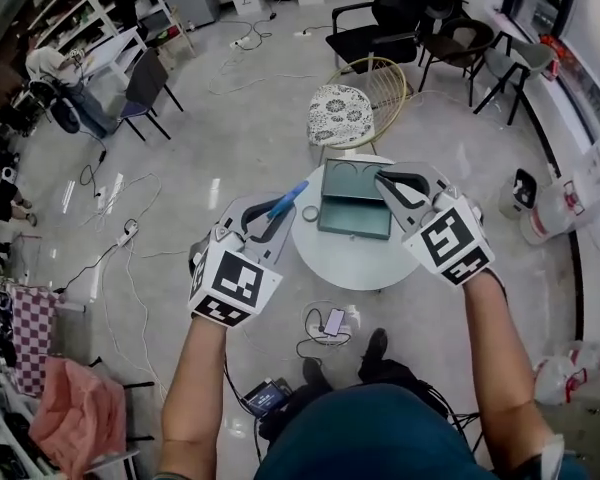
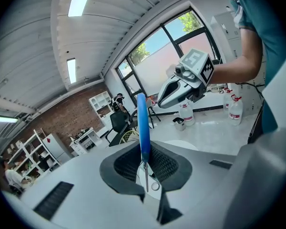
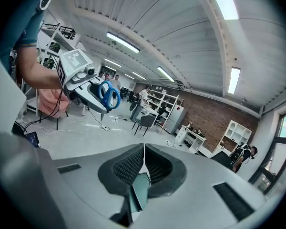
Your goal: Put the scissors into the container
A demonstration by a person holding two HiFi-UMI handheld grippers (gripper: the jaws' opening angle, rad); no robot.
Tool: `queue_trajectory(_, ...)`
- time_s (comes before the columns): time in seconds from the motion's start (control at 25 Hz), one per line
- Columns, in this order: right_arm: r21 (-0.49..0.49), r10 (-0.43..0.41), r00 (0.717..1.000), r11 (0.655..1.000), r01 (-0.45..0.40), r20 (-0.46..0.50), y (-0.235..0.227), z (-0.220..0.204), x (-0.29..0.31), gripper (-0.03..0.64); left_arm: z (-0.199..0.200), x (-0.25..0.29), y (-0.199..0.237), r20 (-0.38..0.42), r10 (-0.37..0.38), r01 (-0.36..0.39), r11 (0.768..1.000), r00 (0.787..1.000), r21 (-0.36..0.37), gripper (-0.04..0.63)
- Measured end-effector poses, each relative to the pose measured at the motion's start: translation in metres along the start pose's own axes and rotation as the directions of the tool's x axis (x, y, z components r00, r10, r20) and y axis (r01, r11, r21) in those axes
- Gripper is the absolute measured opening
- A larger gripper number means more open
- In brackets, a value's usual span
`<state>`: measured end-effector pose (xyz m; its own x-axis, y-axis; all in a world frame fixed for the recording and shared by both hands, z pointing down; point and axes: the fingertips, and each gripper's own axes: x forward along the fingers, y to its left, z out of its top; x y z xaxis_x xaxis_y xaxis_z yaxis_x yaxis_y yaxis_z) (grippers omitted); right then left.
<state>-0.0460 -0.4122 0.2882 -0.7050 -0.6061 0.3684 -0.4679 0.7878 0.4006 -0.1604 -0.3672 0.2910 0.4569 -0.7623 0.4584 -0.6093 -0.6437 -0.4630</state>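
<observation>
Blue-handled scissors (image 1: 287, 199) are clamped in my left gripper (image 1: 270, 218), which hovers over the left rim of the round white table (image 1: 355, 266). In the left gripper view the blue handle (image 2: 143, 123) stands up between the pads, the metal blades pointing down. The dark green container (image 1: 355, 204) lies open on the table, with a small ring (image 1: 310, 213) to its left. My right gripper (image 1: 392, 184) hangs above the container's right side, jaws together and empty. Beneath its jaws the right gripper view shows the container (image 3: 140, 193).
A chair with a patterned cushion (image 1: 340, 114) stands just beyond the table. Cables and a phone (image 1: 333, 321) lie on the floor near my feet. Water bottles (image 1: 545, 215) stand at the right, black chairs (image 1: 395, 23) farther back.
</observation>
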Motion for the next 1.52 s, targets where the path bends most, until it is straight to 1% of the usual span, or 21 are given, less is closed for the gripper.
queue_trajectory(0.2,-0.002,0.039,0.999,0.999,-0.039,0.031,-0.041,-0.018,0.009,0.038,0.021,0.036,0.007,-0.039,0.033,-0.033,0.999,0.999,-0.004,0.052)
queue_trajectory(0.4,-0.005,0.07,0.996,0.998,-0.07,0.054,-0.065,-0.027,0.018,0.038,0.032,0.059,0.012,-0.065,0.055,-0.056,0.998,0.996,-0.01,0.052)
queue_trajectory(0.52,-0.004,0.075,0.996,0.997,-0.075,0.055,-0.073,-0.031,0.025,0.038,0.03,0.07,0.016,-0.072,0.055,-0.056,0.998,0.996,-0.015,0.052)
queue_trajectory(0.68,0.002,0.068,0.997,0.998,-0.068,0.036,-0.075,-0.031,0.04,0.038,0.018,0.078,0.029,-0.069,0.037,-0.039,0.999,0.997,-0.02,0.052)
queue_trajectory(0.88,0.019,0.027,1.0,0.999,-0.026,-0.016,-0.063,-0.034,0.056,0.038,-0.007,0.083,0.041,-0.035,-0.013,0.012,1.0,0.999,-0.025,0.052)
queue_trajectory(1.04,0.047,-0.02,0.998,0.999,0.023,-0.064,-0.058,-0.045,0.064,0.038,-0.027,0.099,0.045,-0.013,-0.071,0.07,0.997,0.997,-0.012,0.052)
queue_trajectory(1.28,0.08,-0.061,0.988,0.994,0.073,-0.139,-0.047,-0.057,0.079,0.038,-0.054,0.124,0.049,0.0,-0.17,0.17,0.986,0.986,-0.002,0.052)
queue_trajectory(1.52,0.106,-0.066,0.981,0.991,0.087,-0.185,-0.035,-0.09,0.099,0.038,-0.088,0.156,0.037,-0.022,-0.233,0.233,0.973,0.972,-0.001,0.052)
